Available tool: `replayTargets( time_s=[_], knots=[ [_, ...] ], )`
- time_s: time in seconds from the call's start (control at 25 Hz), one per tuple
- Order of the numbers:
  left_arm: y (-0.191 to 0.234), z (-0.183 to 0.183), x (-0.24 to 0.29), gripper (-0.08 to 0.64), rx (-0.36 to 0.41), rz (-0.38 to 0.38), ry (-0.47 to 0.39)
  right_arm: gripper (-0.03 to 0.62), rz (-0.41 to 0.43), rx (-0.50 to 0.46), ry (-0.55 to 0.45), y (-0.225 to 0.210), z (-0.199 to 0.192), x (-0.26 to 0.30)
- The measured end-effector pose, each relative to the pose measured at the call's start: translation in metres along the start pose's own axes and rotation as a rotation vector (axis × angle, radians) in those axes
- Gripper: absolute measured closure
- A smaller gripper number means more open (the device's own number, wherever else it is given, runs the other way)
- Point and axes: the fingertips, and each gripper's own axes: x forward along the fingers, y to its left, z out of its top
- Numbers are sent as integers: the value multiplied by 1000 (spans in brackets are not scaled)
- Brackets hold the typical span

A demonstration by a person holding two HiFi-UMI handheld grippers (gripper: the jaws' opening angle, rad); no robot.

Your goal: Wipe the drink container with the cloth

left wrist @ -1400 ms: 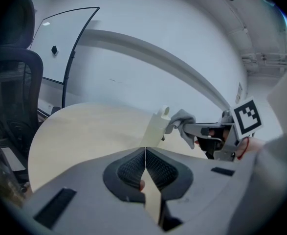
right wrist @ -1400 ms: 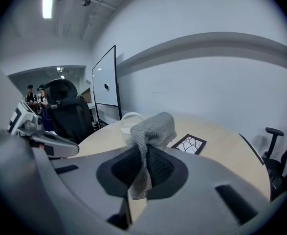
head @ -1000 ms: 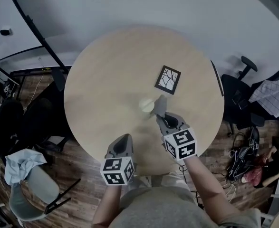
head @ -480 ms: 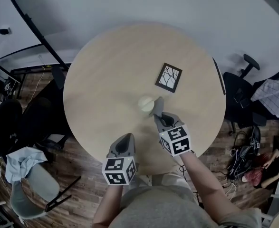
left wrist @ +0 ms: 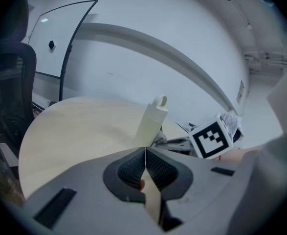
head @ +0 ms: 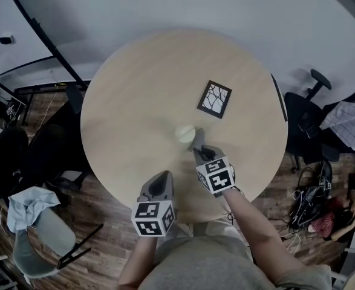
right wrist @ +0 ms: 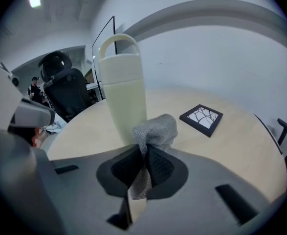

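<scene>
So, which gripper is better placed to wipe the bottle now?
Right. The right gripper holds the cloth close to the bottle; the left gripper is shut on nothing and sits farther back.

Left gripper (head: 159, 177): fingers together, empty, close to torso. Right gripper (head: 196, 152): arm extended forward, fingers clamped on cloth (right wrist: 155, 129).

right gripper (head: 197, 151) holds cloth (head: 199, 139) beside drink container (head: 185, 133) on table (head: 135, 95).

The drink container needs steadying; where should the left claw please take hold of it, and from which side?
Probably the straight cylindrical body of the drink container, below its lid, coming from the person's left: it stands upright, and the right claw with the cloth sits at its near right side.
</scene>
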Motion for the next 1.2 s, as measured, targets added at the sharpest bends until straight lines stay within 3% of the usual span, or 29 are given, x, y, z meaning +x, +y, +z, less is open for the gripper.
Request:
replayTargets(
  time_s=[0.64,1.2],
  knots=[
    [1,-2,-11,557,-3,-1,-5,580,-41,29,105,-5,-32,20],
    [-7,0,-35,557,23,-26,-38,580,-127,80,-78,3,-12,-59]
  ],
)
